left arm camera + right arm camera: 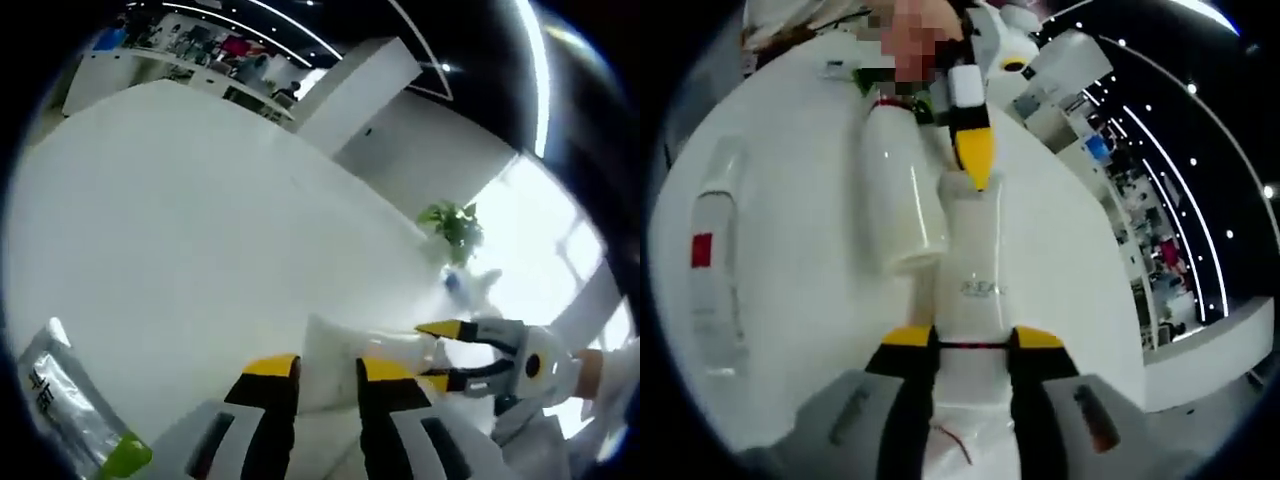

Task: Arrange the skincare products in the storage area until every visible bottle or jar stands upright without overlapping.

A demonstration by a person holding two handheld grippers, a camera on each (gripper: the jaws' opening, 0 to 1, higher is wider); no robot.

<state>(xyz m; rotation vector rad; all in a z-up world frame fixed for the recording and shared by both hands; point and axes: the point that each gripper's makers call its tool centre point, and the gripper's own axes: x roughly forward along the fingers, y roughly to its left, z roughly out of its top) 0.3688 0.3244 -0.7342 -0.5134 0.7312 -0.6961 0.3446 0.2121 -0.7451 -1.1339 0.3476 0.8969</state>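
1. A white bottle [970, 290] is held between the jaws of the right gripper [970, 345], which are closed on its lower body; it lies along the jaws, pointing away from the camera over the white table [800, 330].
2. In the right gripper view, the yellow tip of the left gripper [972, 150] is seen touching the far end of the same bottle.
3. In the left gripper view, a white bottle [335, 355] lies just beyond the left gripper [328, 372], whose jaws stand a little apart; whether they pinch it cannot be told, as the white washes out there.
4. The right gripper [452, 352] enters that view from the right, its yellow tips close by the bottle's end.
5. The step in hand is judged to be the standing up of this bottle, passed or steadied between the two tools.
6. The next move would call for the bottle to be turned upright, set on a bare patch of table and released only once it is stable.
7. A second white bottle [895, 190] lies on its side just beside the held one, so it is still to be raised.
8. A clear tube with a red mark [715, 280] lies flat well to the left.
9. A clear tube with a green cap [75, 410] lies flat near the left gripper.
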